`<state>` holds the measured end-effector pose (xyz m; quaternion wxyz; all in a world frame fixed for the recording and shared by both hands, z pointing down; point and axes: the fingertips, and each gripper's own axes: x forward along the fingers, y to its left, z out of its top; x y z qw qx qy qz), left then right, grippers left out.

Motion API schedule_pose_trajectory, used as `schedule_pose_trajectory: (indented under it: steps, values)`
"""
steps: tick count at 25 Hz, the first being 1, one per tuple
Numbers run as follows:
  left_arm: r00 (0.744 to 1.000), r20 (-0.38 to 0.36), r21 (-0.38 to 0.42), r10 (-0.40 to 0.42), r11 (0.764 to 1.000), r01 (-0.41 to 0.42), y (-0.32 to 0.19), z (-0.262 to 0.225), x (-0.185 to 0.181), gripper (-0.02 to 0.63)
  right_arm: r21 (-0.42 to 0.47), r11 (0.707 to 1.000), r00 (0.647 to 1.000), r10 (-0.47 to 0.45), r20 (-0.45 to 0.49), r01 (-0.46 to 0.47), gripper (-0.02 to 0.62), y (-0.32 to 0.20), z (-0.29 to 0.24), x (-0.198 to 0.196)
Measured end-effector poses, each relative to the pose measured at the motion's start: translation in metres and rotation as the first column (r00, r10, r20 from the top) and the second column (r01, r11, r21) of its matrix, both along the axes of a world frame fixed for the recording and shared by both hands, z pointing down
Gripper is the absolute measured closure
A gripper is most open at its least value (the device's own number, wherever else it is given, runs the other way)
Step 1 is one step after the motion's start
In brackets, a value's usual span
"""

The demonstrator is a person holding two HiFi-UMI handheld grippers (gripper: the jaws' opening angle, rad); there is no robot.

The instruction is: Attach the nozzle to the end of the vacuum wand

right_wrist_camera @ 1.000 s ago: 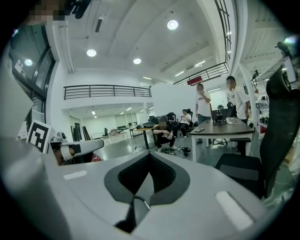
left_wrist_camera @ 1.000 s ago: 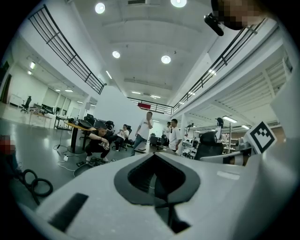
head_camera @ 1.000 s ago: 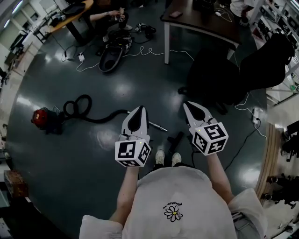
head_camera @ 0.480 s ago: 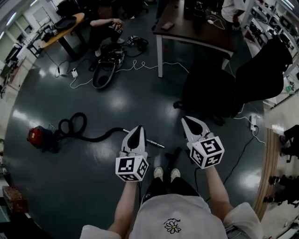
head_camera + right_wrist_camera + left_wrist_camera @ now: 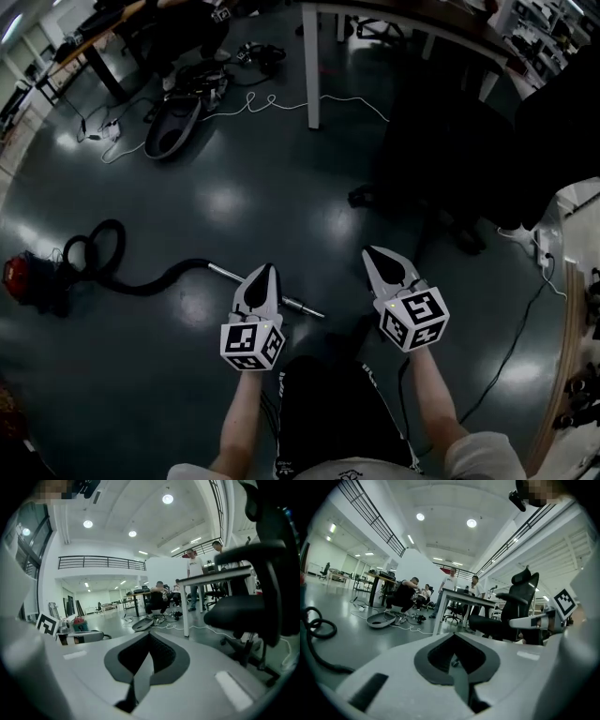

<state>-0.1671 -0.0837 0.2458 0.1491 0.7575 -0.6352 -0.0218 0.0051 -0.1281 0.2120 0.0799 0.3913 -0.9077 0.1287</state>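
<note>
The left hand-held gripper [image 5: 263, 272] is hanging low over the dark, glossy floor [image 5: 234, 202] with its jaws pressed fully together and nothing between them. The right hand-held gripper [image 5: 374, 254] is doing the same beside it, equally empty. A black office chair [image 5: 450, 159] is standing beyond the right one. Far to the left a red vacuum cleaner [image 5: 17, 279] is sitting on the floor, its black hose [image 5: 141, 281] looping and running toward the person. The hose is leading into the metal vacuum wand [image 5: 302, 306], which is lying flat and passing under the left hand-held gripper in the head view, its bare end poking out between the two. Nearer the right one, a dark shape [image 5: 360, 326] is lying on the floor, too dim to identify as the nozzle.
</note>
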Motion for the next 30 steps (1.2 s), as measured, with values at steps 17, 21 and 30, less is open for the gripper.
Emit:
schedule_pose_trajectory:
  steps: [17, 21, 30]
  values:
    - [0.991, 0.098, 0.008, 0.086, 0.996, -0.087, -0.001, 0.293, 0.034, 0.604, 0.072, 0.995, 0.992, -0.065, -0.111, 0.073, 0.591, -0.009, 0.312, -0.011]
    - [0.995, 0.077, -0.006, 0.061, 0.998, -0.060, 0.004, 0.313, 0.035, 0.604, 0.067, 0.995, 0.989, -0.064, -0.132, 0.074, 0.591, 0.000, 0.329, -0.007]
    - [0.992, 0.103, -0.089, 0.072, 0.994, -0.063, 0.023, 0.365, 0.054, 0.604, 0.184, 0.983, 0.749, 0.113, -0.653, 0.013, 0.591, 0.006, 0.388, 0.019]
